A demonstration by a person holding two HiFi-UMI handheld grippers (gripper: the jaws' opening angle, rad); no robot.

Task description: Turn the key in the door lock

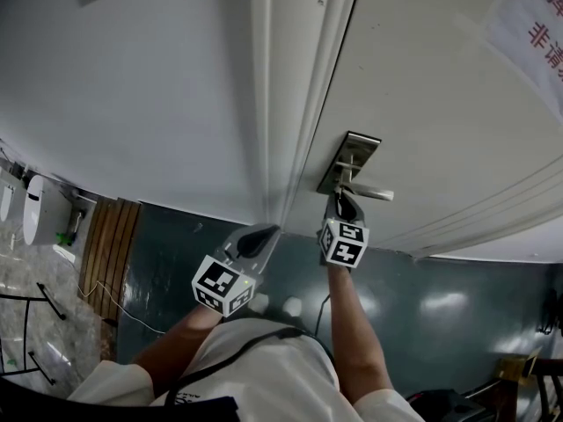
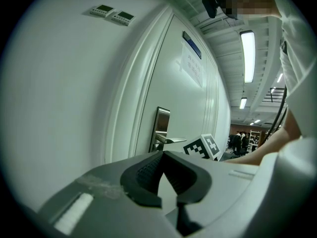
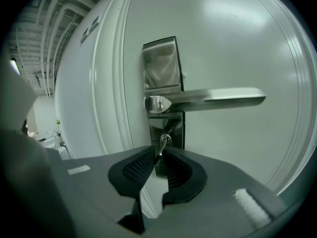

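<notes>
A steel lock plate (image 1: 349, 161) with a lever handle (image 1: 369, 192) sits on the white door (image 1: 440, 104). In the right gripper view a key (image 3: 161, 144) sticks out of the keyhole below the handle (image 3: 218, 98). My right gripper (image 3: 159, 152) is level with it, and its jaw tips pinch the key's head. From the head view the right gripper (image 1: 345, 202) is up against the plate. My left gripper (image 1: 262, 234) hangs by the door frame, left of the lock, shut with nothing in it (image 2: 163, 153).
The moulded door frame (image 1: 281, 104) runs between the door and the plain wall (image 1: 132, 104). Two small wall panels (image 2: 113, 14) are mounted high up. A notice with red print (image 1: 537, 25) hangs on the door. A wooden slatted panel (image 1: 110, 244) stands low at the left.
</notes>
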